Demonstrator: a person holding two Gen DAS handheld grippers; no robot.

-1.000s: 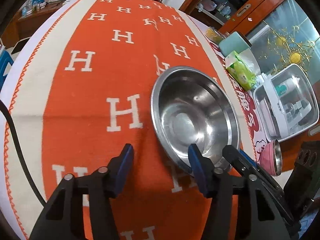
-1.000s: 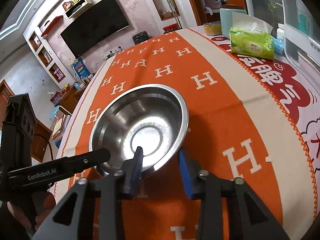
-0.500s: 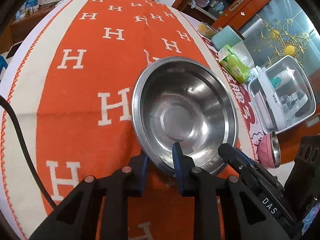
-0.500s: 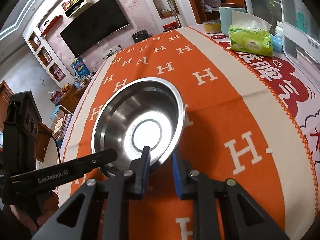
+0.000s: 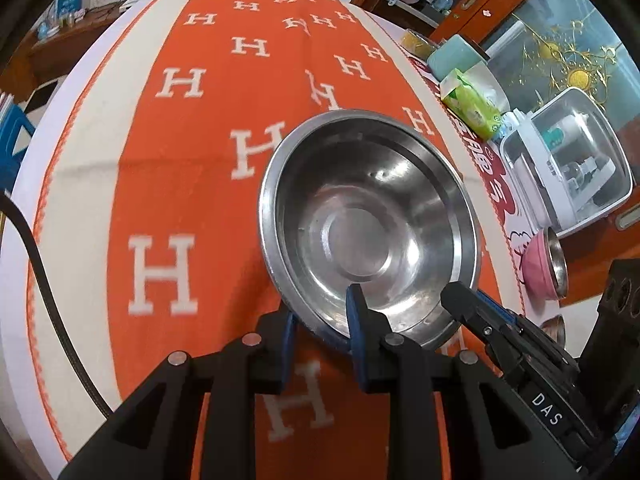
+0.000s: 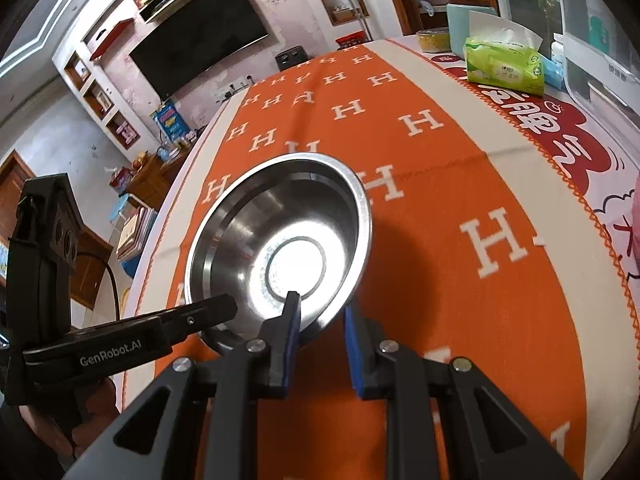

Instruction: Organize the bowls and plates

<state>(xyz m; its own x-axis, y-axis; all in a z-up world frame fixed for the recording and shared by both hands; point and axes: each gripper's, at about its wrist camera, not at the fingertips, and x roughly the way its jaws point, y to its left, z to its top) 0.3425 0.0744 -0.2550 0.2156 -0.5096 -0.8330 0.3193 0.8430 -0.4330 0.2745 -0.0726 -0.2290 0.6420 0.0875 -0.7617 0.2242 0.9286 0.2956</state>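
A large steel bowl [image 5: 368, 224] is held tilted above the orange cloth with white H letters [image 5: 200, 160]. My left gripper [image 5: 320, 320] is shut on the bowl's near rim, one finger inside and one outside. My right gripper [image 6: 320, 316] is shut on the near rim of the same bowl [image 6: 280, 240], to the right of the left one. The right gripper's finger [image 5: 472, 308] shows in the left wrist view. The left gripper's finger [image 6: 192, 316] shows in the right wrist view.
Along the table's right side stand a green tissue pack [image 5: 472, 104], a teal box [image 5: 452, 56], a clear plastic appliance [image 5: 568, 160] and a pink bowl with a steel liner [image 5: 544, 264]. A black cable [image 5: 36, 264] hangs at the left edge.
Both grippers closed onto the bowl's near rim, and the bowl has come up off the cloth, tilted toward the far side.
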